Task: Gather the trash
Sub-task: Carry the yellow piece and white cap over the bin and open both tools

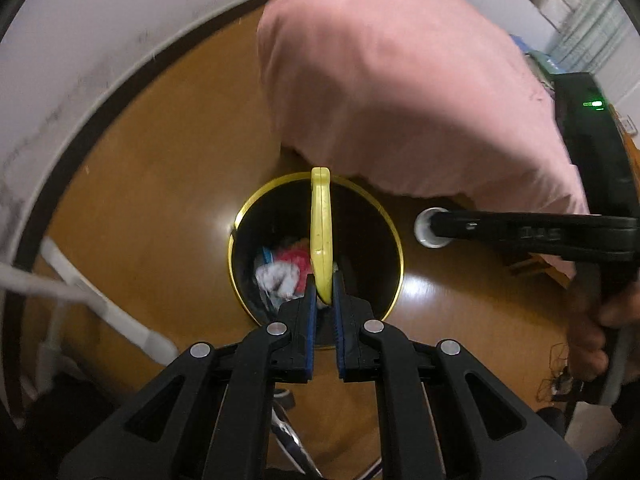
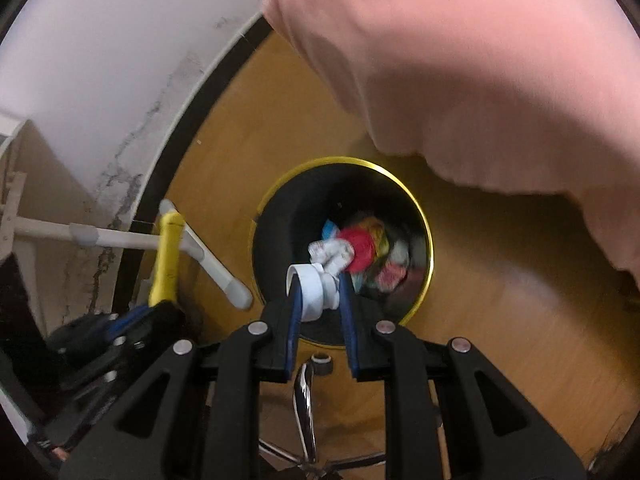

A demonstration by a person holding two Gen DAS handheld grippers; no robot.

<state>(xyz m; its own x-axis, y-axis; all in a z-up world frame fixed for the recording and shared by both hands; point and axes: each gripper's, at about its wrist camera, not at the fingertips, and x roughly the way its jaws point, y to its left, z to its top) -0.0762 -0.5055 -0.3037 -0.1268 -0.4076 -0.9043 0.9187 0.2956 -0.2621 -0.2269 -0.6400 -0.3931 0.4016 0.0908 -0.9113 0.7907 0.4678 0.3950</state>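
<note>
The left tongs (image 1: 324, 300) are clamped on the end of a flat yellow strip (image 1: 321, 232), and the right tongs (image 2: 320, 296) pinch a crumpled white paper wad (image 2: 316, 290). Both point down over a black, gold-rimmed waste bin (image 2: 276, 216) on the wooden floor (image 2: 500, 320), where colourful trash (image 2: 364, 248) lies. A pink sleeve (image 1: 400, 80) hangs above.

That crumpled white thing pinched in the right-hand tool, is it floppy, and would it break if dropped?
The white wad looks soft: it bulges and folds between the right gripper pads, so probably floppy paper or cloth. It seems light, hanging from one pinch. It is unlikely to break falling into the bin, where similar crumpled scraps already lie.
</note>
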